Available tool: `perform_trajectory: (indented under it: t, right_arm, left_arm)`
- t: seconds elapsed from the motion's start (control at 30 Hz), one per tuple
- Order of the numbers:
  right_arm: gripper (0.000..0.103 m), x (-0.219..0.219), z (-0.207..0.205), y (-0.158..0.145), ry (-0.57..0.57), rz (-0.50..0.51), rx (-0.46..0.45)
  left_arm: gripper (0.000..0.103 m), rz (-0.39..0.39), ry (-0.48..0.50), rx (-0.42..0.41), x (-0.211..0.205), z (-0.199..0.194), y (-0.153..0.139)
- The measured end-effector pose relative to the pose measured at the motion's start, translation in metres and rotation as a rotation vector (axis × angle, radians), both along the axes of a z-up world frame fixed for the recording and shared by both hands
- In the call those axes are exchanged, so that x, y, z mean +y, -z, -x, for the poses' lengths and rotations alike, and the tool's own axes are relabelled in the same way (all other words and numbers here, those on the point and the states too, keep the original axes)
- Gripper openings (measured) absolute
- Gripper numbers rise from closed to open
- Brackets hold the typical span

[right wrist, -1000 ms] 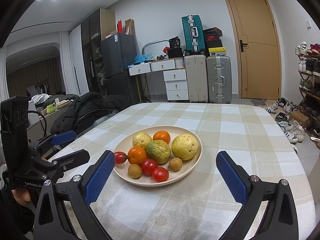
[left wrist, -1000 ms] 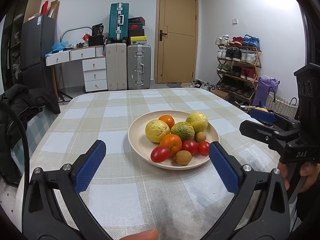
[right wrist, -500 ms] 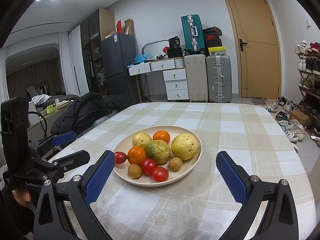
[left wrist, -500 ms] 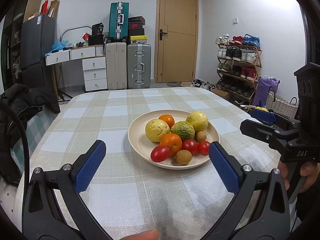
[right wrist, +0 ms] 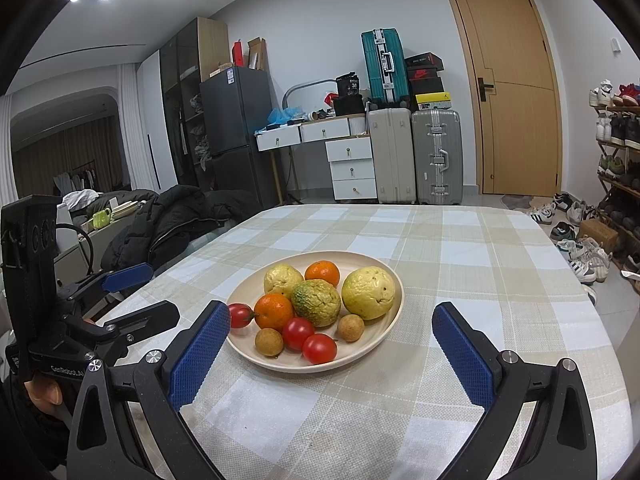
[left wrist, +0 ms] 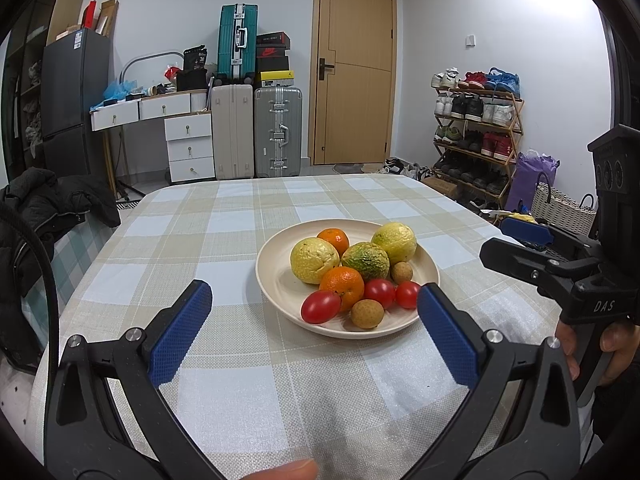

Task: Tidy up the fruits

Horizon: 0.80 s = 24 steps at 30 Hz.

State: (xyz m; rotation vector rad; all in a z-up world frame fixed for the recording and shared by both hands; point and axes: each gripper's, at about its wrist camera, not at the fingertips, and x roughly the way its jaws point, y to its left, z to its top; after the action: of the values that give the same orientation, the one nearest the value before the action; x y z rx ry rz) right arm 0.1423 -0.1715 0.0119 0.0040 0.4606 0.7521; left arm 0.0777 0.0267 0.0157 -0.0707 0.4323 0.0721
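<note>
All the fruits (left wrist: 352, 276) lay piled in the cream plate (left wrist: 276, 280) at the middle of the checked desk (left wrist: 224, 392). The left tool (left wrist: 314, 316) and the right tool (right wrist: 330, 342) both gaped wide and held nothing, the plate at their 12 o'clock. That fitted either fruit awaiting sorting or a finished gathering.
</note>
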Motion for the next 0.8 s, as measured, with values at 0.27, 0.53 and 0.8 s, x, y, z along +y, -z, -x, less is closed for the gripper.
perform_trajectory:
  t: [0.27,0.53,0.8]
  right_arm:
    - [0.103,-0.0003,-0.0001,0.0,0.0,0.001,0.0]
    - [0.103,-0.0003,-0.0004,-0.0002,0.0,0.0,0.0]
    - [0.103,-0.0003,-0.0005,-0.0003,0.0,0.0,0.0]
  left_arm:
    - [0.102,-0.001,0.0,-0.004,-0.0003,0.0,-0.0002]
    - [0.102,-0.003,0.0,-0.001,-0.0011,-0.0012,0.0021]
    - [0.102,-0.003,0.004,-0.003,-0.0017,-0.0013,0.0026]
